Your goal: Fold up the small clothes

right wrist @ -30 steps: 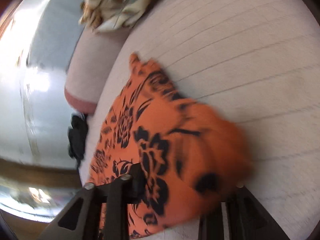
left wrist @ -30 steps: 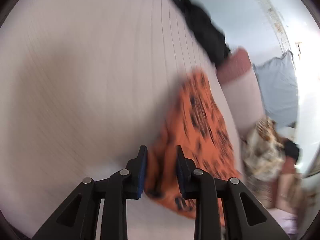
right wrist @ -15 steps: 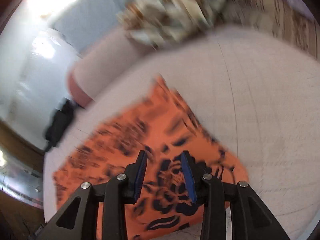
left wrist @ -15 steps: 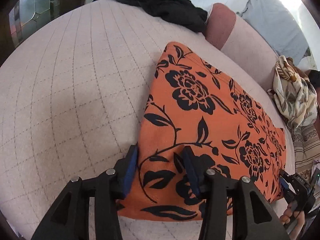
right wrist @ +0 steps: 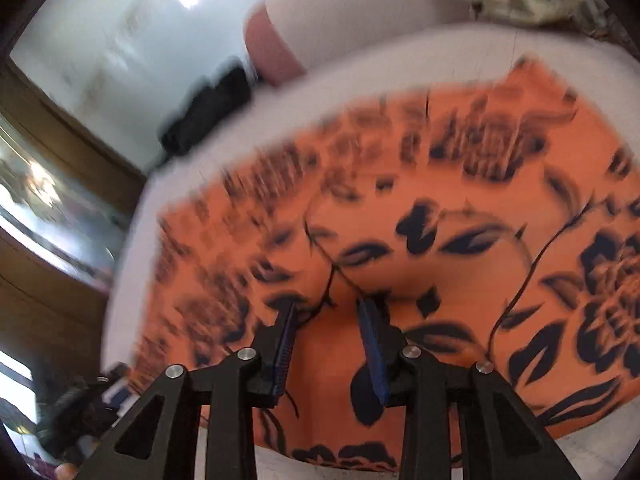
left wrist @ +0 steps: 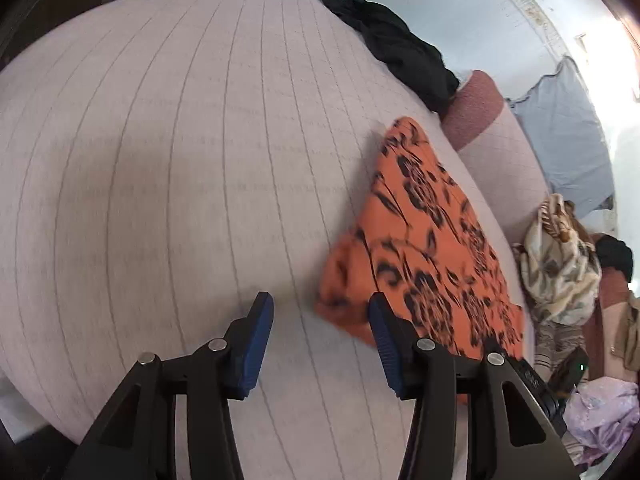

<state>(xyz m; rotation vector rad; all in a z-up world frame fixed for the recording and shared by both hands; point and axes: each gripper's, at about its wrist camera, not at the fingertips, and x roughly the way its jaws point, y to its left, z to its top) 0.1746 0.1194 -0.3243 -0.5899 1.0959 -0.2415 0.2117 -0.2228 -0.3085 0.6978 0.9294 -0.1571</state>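
Left wrist view: the left gripper (left wrist: pixel 320 312) hangs over a pale checked bedcover (left wrist: pixel 168 168) with its jaws apart; they have just been opening, and only bare bedcover lies between the blue pads (left wrist: pixel 256 340). The orange cloth (left wrist: pixel 432 248) with black flowers lies flat on the bedcover to the right, its near left corner just beside the right pad and not pinched. A heap of black clothes (left wrist: pixel 400 44) sits at the far edge of the bed. A pink bolster (left wrist: pixel 476 116) lies past the far tip of the cloth. Further right hangs a blue-grey cloth (left wrist: pixel 564 140), and near the right edge a cream patterned garment (left wrist: pixel 560 264) is bunched up.

Right wrist view: blurred. The right gripper (right wrist: pixel 330 312) points down at the orange cloth (right wrist: pixel 460 220), which fills most of the picture. Its jaws stand partly apart, the tips at or against the cloth, where a small ridge rises just ahead of them; I cannot tell whether any cloth is pinched. The bolster (right wrist: pixel 280 52) and black clothes (right wrist: pixel 212 108) lie far left.
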